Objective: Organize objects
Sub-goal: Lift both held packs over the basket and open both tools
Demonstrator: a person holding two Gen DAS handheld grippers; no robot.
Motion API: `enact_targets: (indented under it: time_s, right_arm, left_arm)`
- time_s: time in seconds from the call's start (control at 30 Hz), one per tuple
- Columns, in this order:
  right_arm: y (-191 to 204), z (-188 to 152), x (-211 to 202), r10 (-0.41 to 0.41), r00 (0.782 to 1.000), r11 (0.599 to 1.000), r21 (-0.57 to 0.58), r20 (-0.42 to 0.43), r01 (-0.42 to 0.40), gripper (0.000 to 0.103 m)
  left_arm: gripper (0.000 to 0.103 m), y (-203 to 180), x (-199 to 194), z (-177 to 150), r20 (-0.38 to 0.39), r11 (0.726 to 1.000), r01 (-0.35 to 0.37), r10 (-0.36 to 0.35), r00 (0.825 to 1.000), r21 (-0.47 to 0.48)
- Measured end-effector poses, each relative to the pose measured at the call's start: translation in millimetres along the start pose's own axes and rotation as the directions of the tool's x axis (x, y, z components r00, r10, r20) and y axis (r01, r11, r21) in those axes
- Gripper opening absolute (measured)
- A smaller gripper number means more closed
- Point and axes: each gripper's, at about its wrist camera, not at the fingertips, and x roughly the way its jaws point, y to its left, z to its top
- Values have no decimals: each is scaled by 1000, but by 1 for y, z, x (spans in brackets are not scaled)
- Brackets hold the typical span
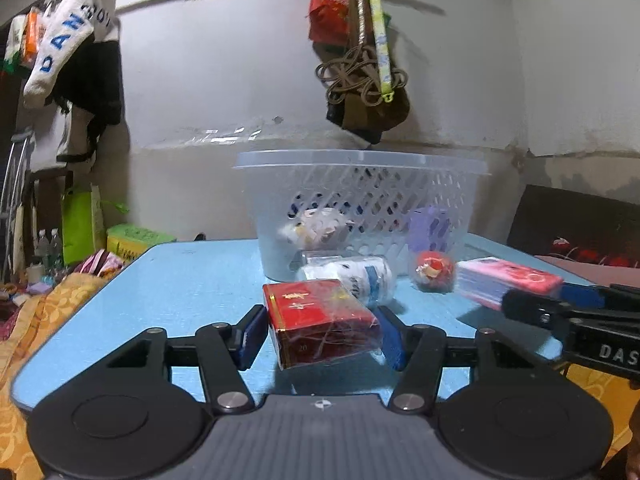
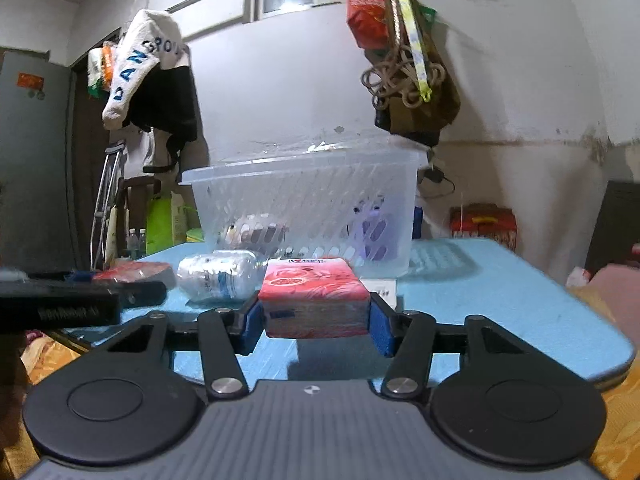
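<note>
Grip status: left gripper [image 1: 322, 330] clamped on the red box [image 1: 320, 326], pads against its two long sides; the box sits tilted in the jaws, lifted clear of the blue table [image 1: 192, 280]. Right gripper [image 2: 316, 322] clamped on the pink tissue pack [image 2: 314, 298], held level, also off the table.

Target, by my reading: the clear basket [image 1: 360, 208] ahead, already holding a few items. A white bottle [image 1: 352, 278] and a small red ball [image 1: 434, 272] lie on the table just in front of its wall.

Notes for the step: raise each load above the rim before moving forward. The wrap on the red box looks slick, so keep squeeze steady. The two grippers are close; send one in first, release only once over the basket's interior.
</note>
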Motion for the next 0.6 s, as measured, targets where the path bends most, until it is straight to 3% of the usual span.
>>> enact_targets:
  time_s: [0.13, 0.37, 0.6]
  right_arm:
    - [-7, 13, -3, 3, 1000, 1000, 6, -29, -3, 57]
    - [-6, 59, -12, 13, 1000, 1000, -13, 1, -13, 56]
    - [-16, 80, -8, 15, 1000, 1000, 7, -4, -15, 56]
  left_arm:
    - [61, -3, -16, 19, 50, 998, 9, -12, 999, 60]
    - [61, -2, -37, 59, 101, 992, 63, -75, 992, 110]
    - [61, 11, -43, 83, 118, 990, 107, -117, 986, 92]
